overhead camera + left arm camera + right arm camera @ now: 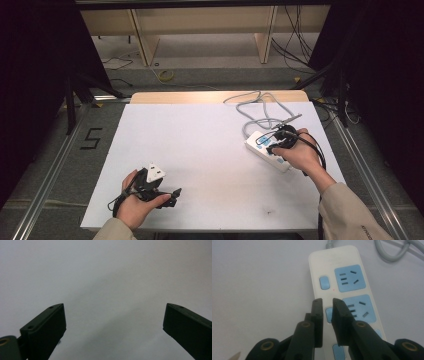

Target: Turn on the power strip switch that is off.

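Power strip is lying near the surface's right edge, where the right gripper, jaws slightly parted and holding nothing, is hovering over its second blue switch and should be pressing squarely down.

White power strip with light-blue sockets, grey cable.

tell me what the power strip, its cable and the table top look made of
Power strip: apparently hard moulded plastic, smooth white with a slight sheen, pale blue socket faces and buttons.
Cable: probably rubber or PVC sheath, matt grey, lying in soft loops.
Table top: matt white sheet, material unclear; a light wood-coloured edge shows at its far side.
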`<state>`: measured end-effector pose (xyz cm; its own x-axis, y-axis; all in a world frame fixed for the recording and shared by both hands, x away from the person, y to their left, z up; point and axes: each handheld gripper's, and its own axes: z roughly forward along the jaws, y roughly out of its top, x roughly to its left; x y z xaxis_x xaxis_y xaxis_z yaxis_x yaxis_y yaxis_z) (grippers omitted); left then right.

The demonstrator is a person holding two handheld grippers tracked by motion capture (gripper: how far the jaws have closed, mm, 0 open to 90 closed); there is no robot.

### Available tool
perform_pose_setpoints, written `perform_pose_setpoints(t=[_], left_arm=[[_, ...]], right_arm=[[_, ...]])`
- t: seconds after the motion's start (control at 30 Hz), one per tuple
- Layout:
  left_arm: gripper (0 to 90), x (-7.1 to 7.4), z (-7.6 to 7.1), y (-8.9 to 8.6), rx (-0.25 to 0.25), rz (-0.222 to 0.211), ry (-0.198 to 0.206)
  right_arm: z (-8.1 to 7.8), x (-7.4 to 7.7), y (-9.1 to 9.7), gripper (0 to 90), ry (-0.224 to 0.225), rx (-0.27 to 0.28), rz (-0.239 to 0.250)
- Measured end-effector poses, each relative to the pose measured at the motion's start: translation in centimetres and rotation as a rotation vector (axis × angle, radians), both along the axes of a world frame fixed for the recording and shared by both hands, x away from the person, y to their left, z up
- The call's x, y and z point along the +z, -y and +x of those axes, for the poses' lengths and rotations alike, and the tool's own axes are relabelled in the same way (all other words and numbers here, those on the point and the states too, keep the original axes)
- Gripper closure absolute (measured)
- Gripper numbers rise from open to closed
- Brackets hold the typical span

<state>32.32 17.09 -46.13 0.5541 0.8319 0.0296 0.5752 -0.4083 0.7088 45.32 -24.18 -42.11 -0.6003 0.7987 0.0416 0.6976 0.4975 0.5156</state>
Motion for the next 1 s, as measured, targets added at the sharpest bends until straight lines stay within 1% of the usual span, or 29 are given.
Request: perform_pose_setpoints(t=[0.2, 0.33, 0.43, 0.8, 1.0], left_arm=[[4.0, 0.0, 0.0, 0.0, -0.001, 0.001, 0.0], [4.0, 0.0, 0.0, 0.1, -0.001, 0.0, 0.001], [4.0, 0.0, 0.0, 0.1, 0.002, -0.002, 0.001], [4.0, 0.0, 0.0, 0.1, -0.003, 0.008, -0.003], [4.0, 0.0, 0.0, 0.1, -0.003, 0.008, -0.005]], right_arm=[[-0.4, 0.3, -0.1, 76.9, 0.011, 0.006, 0.012], [-0.8, 0.4, -0.4, 74.6, 0.017, 0.02, 0.018], [-1.2, 0.5, -0.4, 72.1, 0.024, 0.023, 0.034], [-2.6, 0.6, 0.2, 67.5, 0.047, 0.035, 0.063], [-3.4, 0.6, 0.5, 65.2, 0.075, 0.044, 0.078]])
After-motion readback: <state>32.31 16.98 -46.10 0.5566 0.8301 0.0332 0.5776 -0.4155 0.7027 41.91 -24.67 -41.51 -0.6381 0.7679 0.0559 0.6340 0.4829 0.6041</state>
